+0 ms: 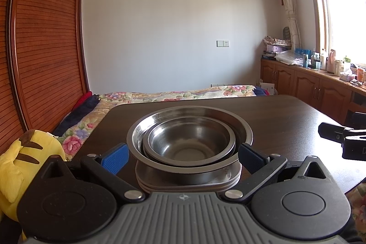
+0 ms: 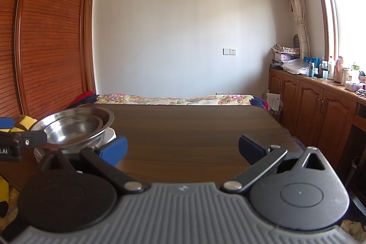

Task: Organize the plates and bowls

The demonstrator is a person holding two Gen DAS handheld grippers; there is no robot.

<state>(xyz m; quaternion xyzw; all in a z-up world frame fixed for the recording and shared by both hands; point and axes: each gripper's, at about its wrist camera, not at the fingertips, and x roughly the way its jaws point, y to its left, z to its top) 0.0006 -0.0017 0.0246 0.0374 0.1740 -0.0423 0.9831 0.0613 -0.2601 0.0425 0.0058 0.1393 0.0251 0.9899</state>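
On the table [image 1: 286, 116], nested bowls [image 1: 189, 141] (on plates [image 1: 189, 180]) between the left tool's [image 1: 183, 158] spread fingers

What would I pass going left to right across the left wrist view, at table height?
Yellow plush toy → nested steel bowls stacked on white plates, between the left gripper's open jaws → bare stretch of dark table → the right gripper at the frame's right edge.

The bowls [image 1: 189, 141] hide most of the plates [image 1: 187, 177]; bottles on the counter [image 1: 324, 61] are too small to tell
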